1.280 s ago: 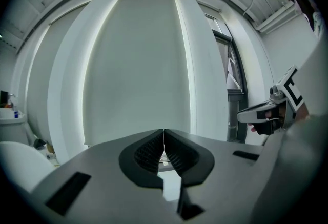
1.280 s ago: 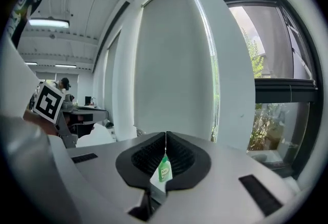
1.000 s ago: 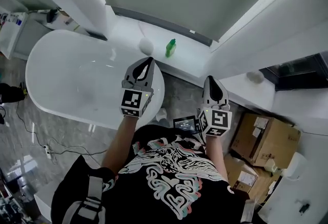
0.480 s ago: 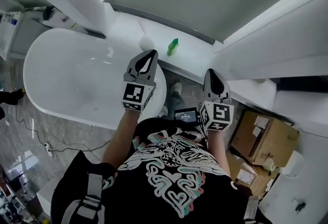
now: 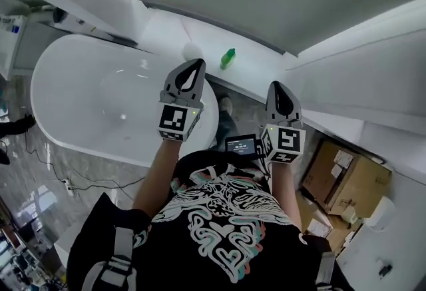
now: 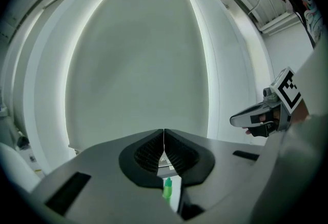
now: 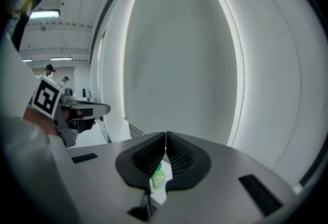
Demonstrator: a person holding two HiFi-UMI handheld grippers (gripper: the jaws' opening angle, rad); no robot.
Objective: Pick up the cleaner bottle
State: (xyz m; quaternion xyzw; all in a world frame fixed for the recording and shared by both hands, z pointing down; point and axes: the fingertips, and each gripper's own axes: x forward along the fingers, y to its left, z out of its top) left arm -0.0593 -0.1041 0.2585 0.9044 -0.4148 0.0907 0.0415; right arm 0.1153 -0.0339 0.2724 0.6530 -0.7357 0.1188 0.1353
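Two tools point forward from a person's outstretched arms, each with its jaws pressed tip to tip and nothing held. A small screen device (image 5: 241,144) sits behind them at the person's chest, and cardboard boxes (image 5: 346,180) lie behind and to the right of the right tool (image 5: 277,87), partly cropped. The left tool (image 5: 197,64) hangs over the rounded end of a white bathtub (image 5: 63,126); the right one is level with it and well apart, above the floor.

Ahead of both tips, across a strip of floor, the green cleaner bottle (image 5: 227,57) stands upright on a white ledge (image 5: 256,76). It is just right of the left tool's line and left of the right tool's. Each gripper view catches it only through the slot beneath the closed jaws, far beyond them.

The task appears to be in its reach phase, with no grasp begun. The next move, by this reading, calls for carrying one tool forward to the ledge, spreading its jaws on the way, and bringing them to either side of the bottle's body before closing. The left looks the shorter reach.

A pale round object (image 5: 192,52) just left of the bottle could be nudged on that approach; what it is cannot be made out. The bottle's label is too small to read, and the tool bodies cut off its base in both gripper views.
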